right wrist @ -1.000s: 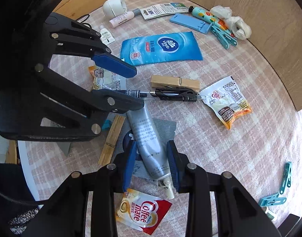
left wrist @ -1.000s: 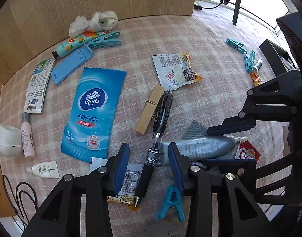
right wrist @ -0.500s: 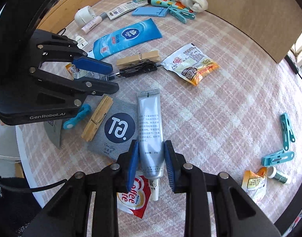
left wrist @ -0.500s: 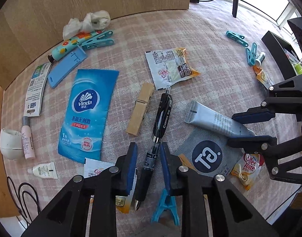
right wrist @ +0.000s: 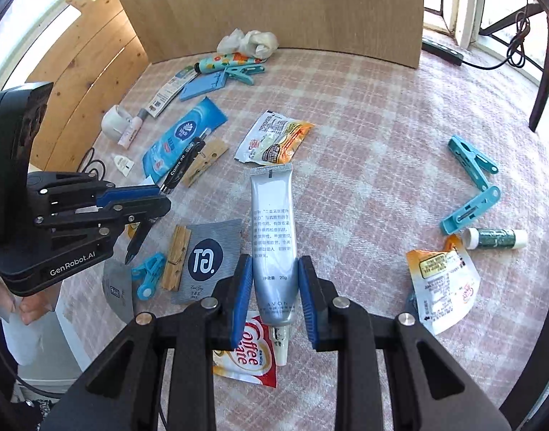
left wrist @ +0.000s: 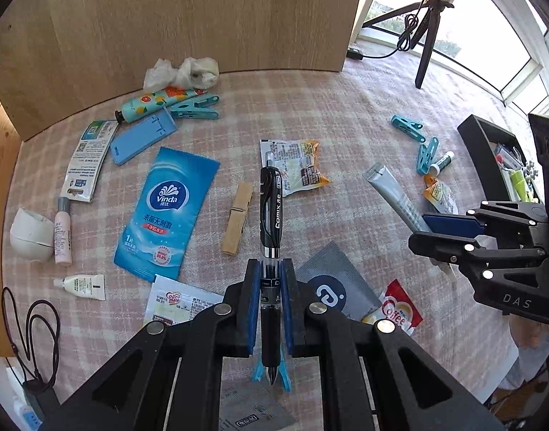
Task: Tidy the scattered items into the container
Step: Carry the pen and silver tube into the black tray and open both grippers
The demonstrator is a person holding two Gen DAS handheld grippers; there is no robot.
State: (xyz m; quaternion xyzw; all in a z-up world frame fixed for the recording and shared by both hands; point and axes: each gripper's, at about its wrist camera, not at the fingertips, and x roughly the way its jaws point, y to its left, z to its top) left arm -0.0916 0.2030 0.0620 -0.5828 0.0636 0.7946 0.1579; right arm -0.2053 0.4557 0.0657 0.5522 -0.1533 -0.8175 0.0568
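Pink-checked cloth is covering the round table (left wrist: 346, 115), and most of the clutter is still lying on it, so the tidying looks barely begun.

Nearest, the left gripper (left wrist: 270, 298) is closing on a black pen (left wrist: 270, 208), its blue pads pressing the barrel and the pen hanging clear of the cloth. The right gripper (right wrist: 274, 287) is clamping a silver tube (right wrist: 272, 222) near its cap end, also lifted.

Just beneath them a Coffee-mate sachet (right wrist: 249, 355), a grey packet (right wrist: 206, 258), two wooden pegs and a small blue clip are waiting. Further out are lying the blue wipes pack (left wrist: 166, 212) and a snack packet (left wrist: 296, 165); to the right, teal pegs (right wrist: 468, 186) and a lip balm (right wrist: 493, 239).

At the far right edge the black container (left wrist: 482, 143) is already holding a few things. Between it and the grippers the cloth is mostly open, with only the pegs and a sachet in the way. Farthest, wooden panels are closing off the back.
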